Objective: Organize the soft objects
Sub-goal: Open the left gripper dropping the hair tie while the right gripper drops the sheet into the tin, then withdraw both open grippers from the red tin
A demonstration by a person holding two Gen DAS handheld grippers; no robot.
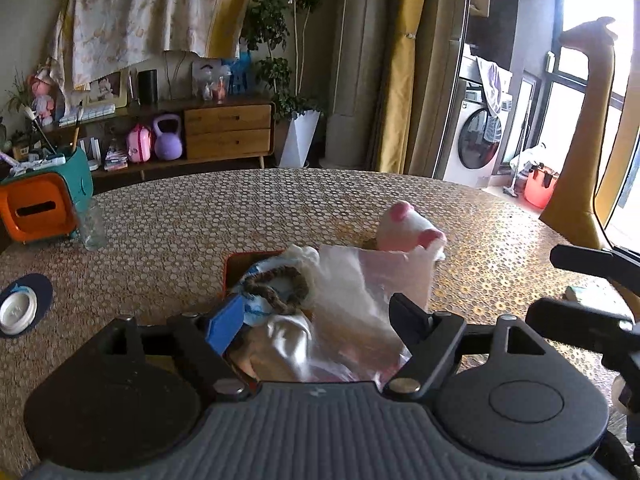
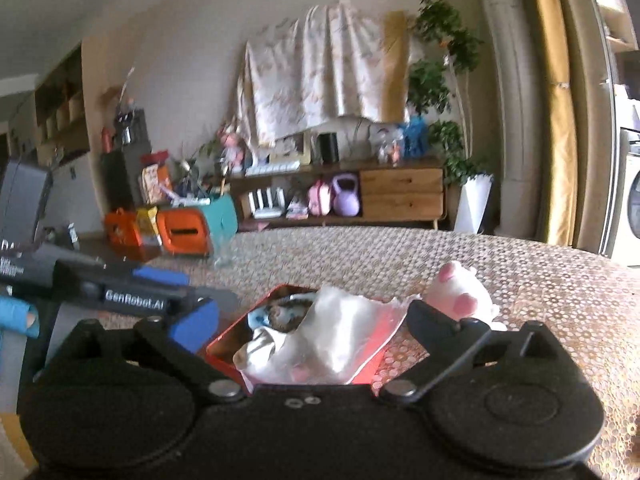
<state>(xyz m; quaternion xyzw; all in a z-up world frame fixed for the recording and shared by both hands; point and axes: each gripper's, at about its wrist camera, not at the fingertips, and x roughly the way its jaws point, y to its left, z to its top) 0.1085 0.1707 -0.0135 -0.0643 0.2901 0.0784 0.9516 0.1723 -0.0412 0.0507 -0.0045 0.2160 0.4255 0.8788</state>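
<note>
A red tin box (image 2: 224,344) sits on the patterned table, also in the left wrist view (image 1: 234,268). It holds a brown braided ring (image 1: 276,288), white cloth (image 1: 288,340) and a clear plastic bag (image 1: 360,292) that also shows in the right wrist view (image 2: 340,332). A white and pink plush toy (image 1: 408,226) lies just behind the box, also in the right wrist view (image 2: 460,296). My left gripper (image 1: 316,320) is open, its fingers either side of the box contents. My right gripper (image 2: 304,320) is open above the box's near edge.
An orange and teal tissue box (image 1: 40,208) and a clear glass (image 1: 92,224) stand at the table's far left. A white lid on a dark coaster (image 1: 18,312) lies at the left. A giraffe-shaped chair back (image 1: 588,128) rises at the right.
</note>
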